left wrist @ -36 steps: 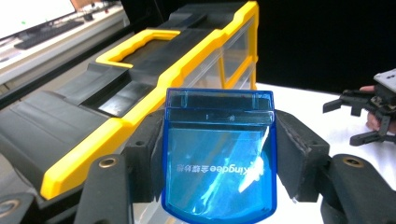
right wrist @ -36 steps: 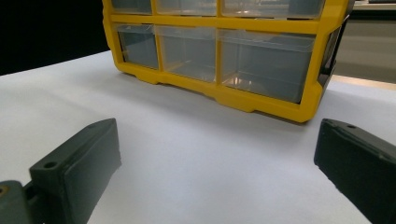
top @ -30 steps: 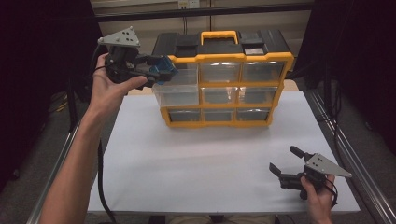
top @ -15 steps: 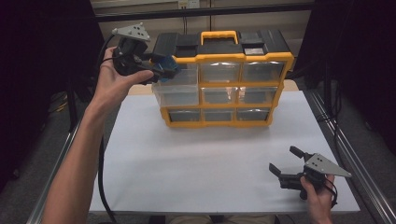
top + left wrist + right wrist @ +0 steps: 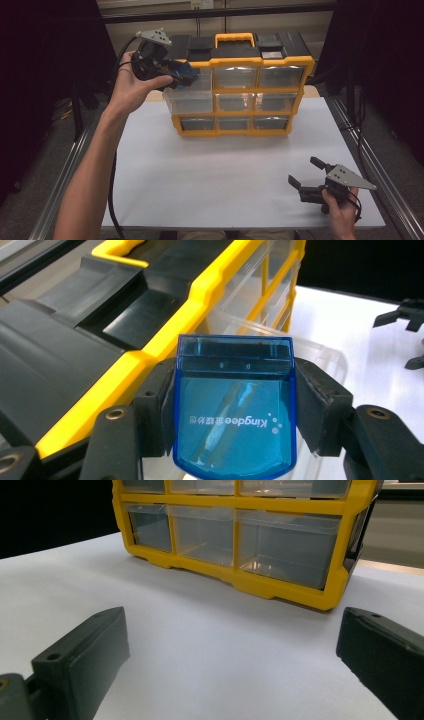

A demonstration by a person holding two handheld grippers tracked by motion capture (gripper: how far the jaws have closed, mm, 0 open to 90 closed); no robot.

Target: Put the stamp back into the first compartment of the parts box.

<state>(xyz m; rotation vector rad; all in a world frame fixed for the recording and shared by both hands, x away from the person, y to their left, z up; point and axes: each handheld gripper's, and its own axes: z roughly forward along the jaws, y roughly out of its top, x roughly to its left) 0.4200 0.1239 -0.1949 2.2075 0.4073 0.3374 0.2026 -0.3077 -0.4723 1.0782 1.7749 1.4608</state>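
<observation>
In the high view the left gripper (image 5: pixel 186 76) is held up at the top left corner of the organizer (image 5: pixel 240 85), its jaws clamped on a blue box (image 5: pixel 181 75) just above a clear drawer (image 5: pixel 190 100) that sticks out from the middle row. From there the box is only a small blue patch. The left gripper view shows it close: translucent blue, with a darker band across its far end and white lettering that reads reversed, pinched on both sides by the black jaws, over the organizer's yellow rim and black lid. The right gripper (image 5: pixel 306 176) rests low on the white table (image 5: pixel 210 170) near its front right corner, well apart from the organizer, jaws spread with nothing between them. The right gripper view looks across bare table to the bottom row of drawers.
</observation>
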